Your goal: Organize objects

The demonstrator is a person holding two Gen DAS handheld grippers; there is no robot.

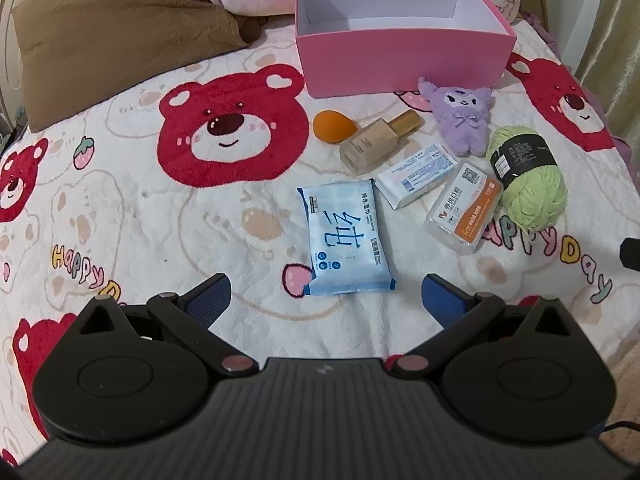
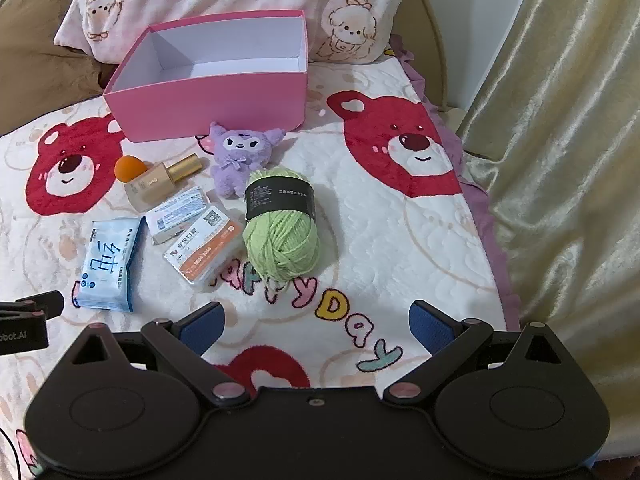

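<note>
My left gripper (image 1: 326,294) spread wide, holding nothing, hovering at near end of blue wipes pack (image 1: 347,240): flat, nearest, likely first pick. My right gripper (image 2: 316,326) also spread, empty, hovering short of green yarn ball (image 2: 281,226). Pink box (image 1: 400,60) at far side, open top, nothing visible inside: judged destination, nothing sorted yet. Items clustered in front of it on bear blanket (image 1: 120,200): orange sponge (image 1: 334,125), foundation bottle (image 1: 374,140) beside it, purple plush (image 1: 460,118) nearest box.
</note>
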